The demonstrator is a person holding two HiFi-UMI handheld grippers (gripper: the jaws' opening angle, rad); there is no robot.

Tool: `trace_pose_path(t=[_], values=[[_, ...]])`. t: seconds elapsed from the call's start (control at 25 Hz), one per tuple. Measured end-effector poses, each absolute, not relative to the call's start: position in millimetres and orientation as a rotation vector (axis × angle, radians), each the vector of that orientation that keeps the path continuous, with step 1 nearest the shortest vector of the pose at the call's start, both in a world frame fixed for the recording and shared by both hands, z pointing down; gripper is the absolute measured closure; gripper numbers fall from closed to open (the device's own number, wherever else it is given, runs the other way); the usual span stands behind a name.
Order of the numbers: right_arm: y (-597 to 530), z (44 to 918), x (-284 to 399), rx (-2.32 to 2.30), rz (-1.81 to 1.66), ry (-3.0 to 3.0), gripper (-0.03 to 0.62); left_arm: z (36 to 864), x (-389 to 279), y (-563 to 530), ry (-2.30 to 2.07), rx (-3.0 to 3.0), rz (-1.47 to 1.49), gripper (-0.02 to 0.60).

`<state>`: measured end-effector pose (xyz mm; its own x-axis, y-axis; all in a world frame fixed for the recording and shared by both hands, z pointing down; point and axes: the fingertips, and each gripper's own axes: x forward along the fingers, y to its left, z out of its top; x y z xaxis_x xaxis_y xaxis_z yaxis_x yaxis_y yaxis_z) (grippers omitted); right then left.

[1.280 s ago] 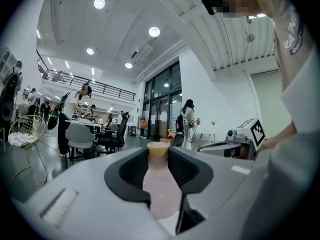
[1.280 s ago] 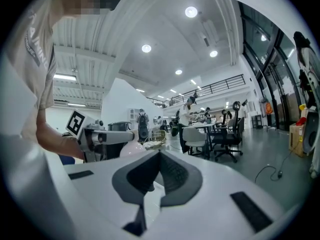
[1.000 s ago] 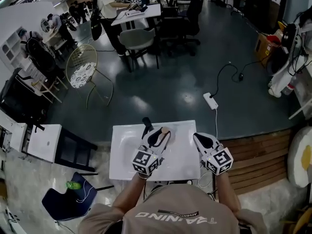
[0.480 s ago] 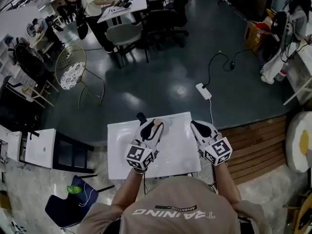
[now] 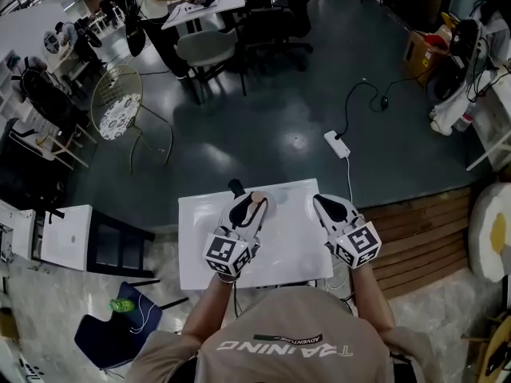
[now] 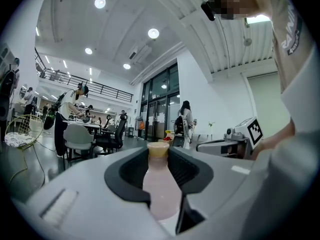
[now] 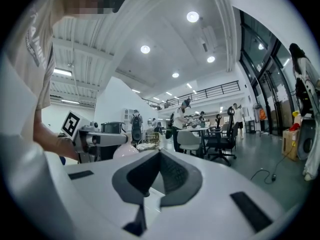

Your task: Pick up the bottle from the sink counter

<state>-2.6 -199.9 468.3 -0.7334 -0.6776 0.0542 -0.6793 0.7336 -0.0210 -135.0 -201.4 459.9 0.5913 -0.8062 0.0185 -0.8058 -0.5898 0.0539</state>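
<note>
Pink bottle gripped over a white surface, with an open workroom beyond.

The left gripper [image 6: 159, 155] has its fingers closed on the pink bottle [image 6: 161, 189], which it holds above the white surface [image 5: 295, 246] toward its far edge. The right gripper [image 7: 160, 156] is at 3 o'clock from it, fingers together and empty. Wooden decking [image 5: 423, 242] lies at 3 o'clock of the surface and a low white cabinet [image 5: 68, 236] at 9 o'clock. On the dark glossy floor [image 5: 263, 126] a white power strip [image 5: 335, 144] sits at 1 o'clock and a wire chair [image 5: 120, 110] at 11. Farthest, at 12 o'clock, are a grey chair [image 5: 206, 48] and a white desk [image 5: 204, 5].
</note>
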Motion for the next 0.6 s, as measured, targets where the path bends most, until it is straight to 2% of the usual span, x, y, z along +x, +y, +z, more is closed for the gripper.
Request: trace_pose_path(t=[0.6], values=[[-193.5, 461.7, 1.6, 1.133, 0.003, -2.872, 0.588, 459.8, -130.4, -192.4, -1.396, 2.750, 0.000, 0.454]])
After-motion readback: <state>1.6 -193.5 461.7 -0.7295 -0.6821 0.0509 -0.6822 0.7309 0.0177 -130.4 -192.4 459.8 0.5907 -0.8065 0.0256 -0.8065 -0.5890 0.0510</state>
